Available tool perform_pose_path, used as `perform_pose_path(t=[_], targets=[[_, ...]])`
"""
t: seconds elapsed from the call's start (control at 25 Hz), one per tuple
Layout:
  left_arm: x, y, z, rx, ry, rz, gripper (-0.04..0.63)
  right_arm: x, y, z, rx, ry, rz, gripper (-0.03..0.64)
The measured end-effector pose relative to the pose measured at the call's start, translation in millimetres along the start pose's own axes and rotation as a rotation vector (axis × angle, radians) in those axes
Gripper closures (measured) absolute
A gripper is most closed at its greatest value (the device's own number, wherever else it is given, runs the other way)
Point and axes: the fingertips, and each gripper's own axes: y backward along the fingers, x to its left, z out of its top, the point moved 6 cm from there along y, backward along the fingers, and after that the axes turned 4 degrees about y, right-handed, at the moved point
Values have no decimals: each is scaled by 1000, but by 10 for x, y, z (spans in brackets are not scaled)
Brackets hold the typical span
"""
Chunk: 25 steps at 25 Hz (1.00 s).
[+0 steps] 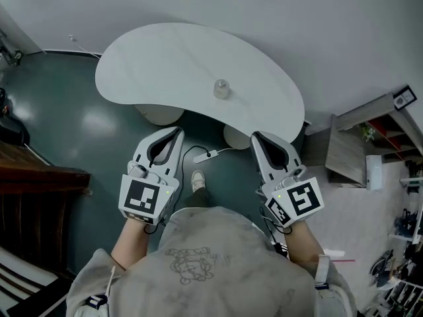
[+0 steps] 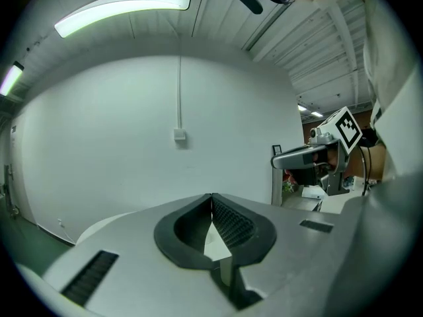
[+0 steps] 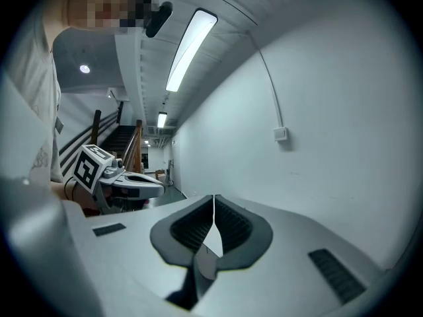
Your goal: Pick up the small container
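Observation:
A small clear container (image 1: 221, 88) stands upright on the white kidney-shaped table (image 1: 165, 65), near its front edge. My left gripper (image 1: 178, 131) and right gripper (image 1: 254, 137) are held side by side below the table's front edge, short of the container, both pointing toward it. Each has its jaws shut with nothing between them. In the left gripper view the left gripper (image 2: 211, 197) has its tips meeting in front of a white wall, and the right gripper (image 2: 276, 162) shows at the right. In the right gripper view the right gripper (image 3: 214, 198) is likewise shut, and the container is hidden.
Two round white stools (image 1: 162, 114) sit under the table's front edge. A white power strip (image 1: 206, 156) with its cable lies on the dark floor between the grippers. A wooden shelf unit (image 1: 370, 144) stands at the right, dark stairs (image 1: 33, 197) at the left.

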Motion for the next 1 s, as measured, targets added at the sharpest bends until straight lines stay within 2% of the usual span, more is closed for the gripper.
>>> perform_pose_path(t=[0.4, 1.0], targets=[[590, -392, 52, -9, -7, -20, 577, -160, -609, 145, -3, 30, -14, 586], [651, -743, 214, -18, 6, 9, 578, -634, -846, 149, 1, 10, -11, 586]])
